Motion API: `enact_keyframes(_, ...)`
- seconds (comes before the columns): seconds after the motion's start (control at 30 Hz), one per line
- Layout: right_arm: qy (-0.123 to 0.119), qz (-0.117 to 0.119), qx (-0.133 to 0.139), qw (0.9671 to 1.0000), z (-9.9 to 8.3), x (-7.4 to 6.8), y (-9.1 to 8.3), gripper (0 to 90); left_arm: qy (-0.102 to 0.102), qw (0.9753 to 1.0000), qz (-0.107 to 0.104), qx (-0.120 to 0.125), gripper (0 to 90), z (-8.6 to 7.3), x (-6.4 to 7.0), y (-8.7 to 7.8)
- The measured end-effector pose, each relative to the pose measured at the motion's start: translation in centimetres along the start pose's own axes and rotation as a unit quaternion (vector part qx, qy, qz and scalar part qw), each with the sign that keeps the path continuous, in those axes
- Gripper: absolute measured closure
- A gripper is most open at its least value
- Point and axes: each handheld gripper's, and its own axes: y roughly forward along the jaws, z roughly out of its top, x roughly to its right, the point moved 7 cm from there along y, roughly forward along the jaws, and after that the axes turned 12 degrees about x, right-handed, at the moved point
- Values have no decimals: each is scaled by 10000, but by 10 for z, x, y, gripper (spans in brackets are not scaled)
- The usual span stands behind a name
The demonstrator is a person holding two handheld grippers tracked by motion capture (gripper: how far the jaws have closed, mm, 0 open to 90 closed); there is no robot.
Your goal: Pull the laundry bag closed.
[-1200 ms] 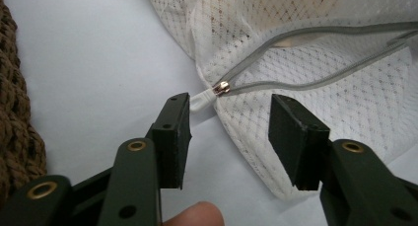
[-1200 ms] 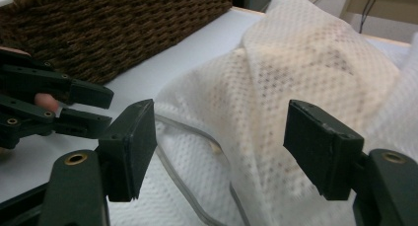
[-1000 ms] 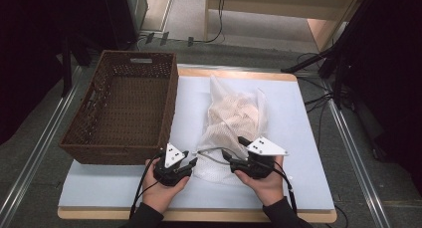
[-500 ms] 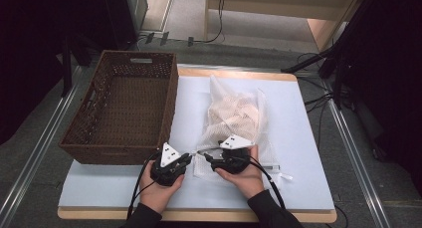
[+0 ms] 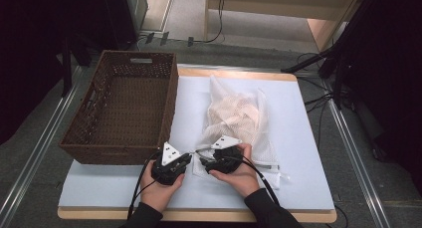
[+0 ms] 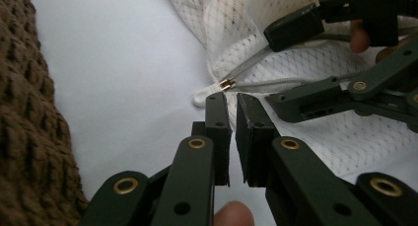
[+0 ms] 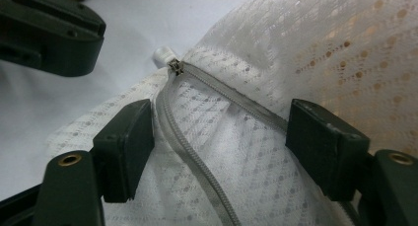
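Approaching the zipper pull (image 6: 209, 91) at the near corner of the white mesh bag (image 5: 234, 116), low in the centre of the high view, you hold the left gripper (image 6: 230, 105) with jaws nearly together and nothing between them, their tips just short of the pull. Your right gripper (image 7: 217, 132) stands with jaws wide apart, straddling the bag's zipper track (image 7: 197, 157) without clamping it. To do this step well, you would likely pin the mesh beside the track with the right jaws first, then nip the pull squarely with the left. At the left of the high view, the brown wicker basket (image 5: 124, 108) sits close beside your left hand (image 5: 161, 190) on the white tabletop (image 5: 303, 158); loose mesh folds could snag the slider.
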Motion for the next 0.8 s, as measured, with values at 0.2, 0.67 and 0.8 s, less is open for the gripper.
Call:
enact_keyframes(0.2, 130, -16, 155, 9998, 0, 2, -4, 728, -12, 10000, 51, 29, 834, 2, 0, -1)
enact_keyframes(0.67, 590, 328, 783, 9946, 16, 2, -39, 896, 82, 9994, 62, -343, 842, -1, 11, 18)
enact_keyframes(0.8, 597, 436, 885, 9933, 20, 0, -49, 895, 108, 9991, 268, -315, 868, 7, 8, 27)
